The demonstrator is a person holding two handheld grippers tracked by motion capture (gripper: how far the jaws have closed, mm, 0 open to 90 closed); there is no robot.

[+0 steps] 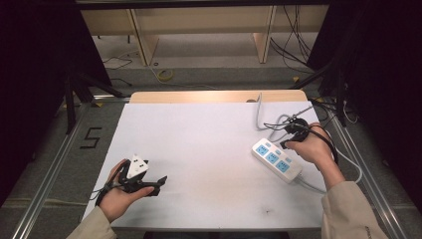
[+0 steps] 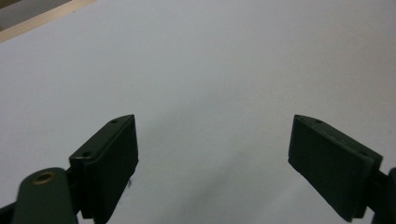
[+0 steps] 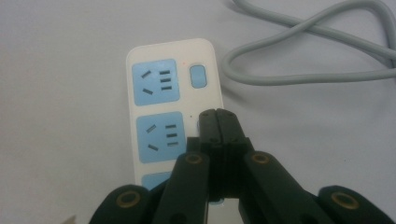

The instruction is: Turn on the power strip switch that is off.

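A white power strip [image 1: 276, 160] with blue sockets lies on the right of the white table top [image 1: 199, 149], and its grey cable [image 1: 268, 122] loops away behind it. My right gripper [image 1: 287, 143] hangs over the strip's far end. In the right gripper view the right gripper [image 3: 217, 116] is shut with nothing between its jaws. Its tips are right beside the middle socket of the power strip [image 3: 156, 107], below the blue switch [image 3: 199, 76]. Whether they touch the strip I cannot tell. My left gripper [image 1: 158, 184] rests open near the front left, and the left gripper [image 2: 212, 158] has only bare table between its fingers.
The grey cable [image 3: 299, 77] curls close behind the strip. A wooden table edge [image 1: 214, 96] runs along the back. Beyond it stand shelf legs [image 1: 142, 42] and loose floor cables [image 1: 293, 45]. Metal rails [image 1: 50, 169] flank the table.
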